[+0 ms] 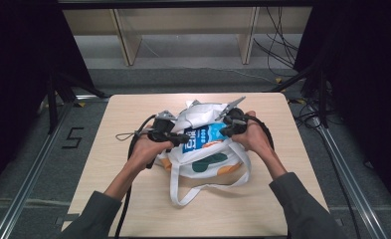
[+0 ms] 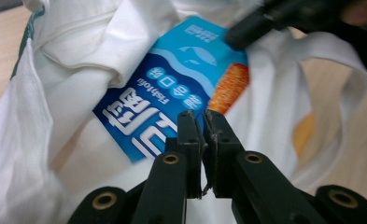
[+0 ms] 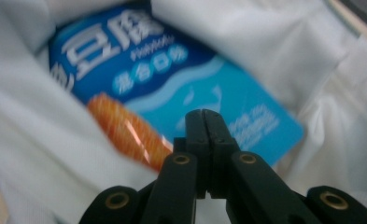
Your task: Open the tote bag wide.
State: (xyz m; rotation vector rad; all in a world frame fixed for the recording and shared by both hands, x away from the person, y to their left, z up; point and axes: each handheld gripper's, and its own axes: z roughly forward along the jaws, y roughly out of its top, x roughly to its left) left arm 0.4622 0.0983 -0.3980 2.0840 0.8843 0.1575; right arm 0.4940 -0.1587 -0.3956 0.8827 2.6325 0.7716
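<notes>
One white tote bag (image 1: pixel 208 159) with green and orange prints lies near the middle of the wooden table (image 1: pixel 133 199), its two long straps (image 1: pixel 183 191) looping toward the person's side. One blue snack packet (image 1: pixel 203 137), printed with white characters and an orange patch, sits in the bag's open mouth, partly covered by folds of the white cloth. Two grippers work at that mouth, one in each hand. The left gripper (image 1: pixel 183 138) reaches in from the bag's left side; in the left gripper view its jaws (image 2: pixel 201 122) are drawn nearly together with a thin slit between them, tips over the packet's lower edge, and whether they pinch the packet or cloth cannot be told. The right gripper (image 1: pixel 226 130) comes from the bag's right side; in the right gripper view its jaws (image 3: pixel 204 122) are pressed together over the packet's blue face, nothing visibly caught between them.
</notes>
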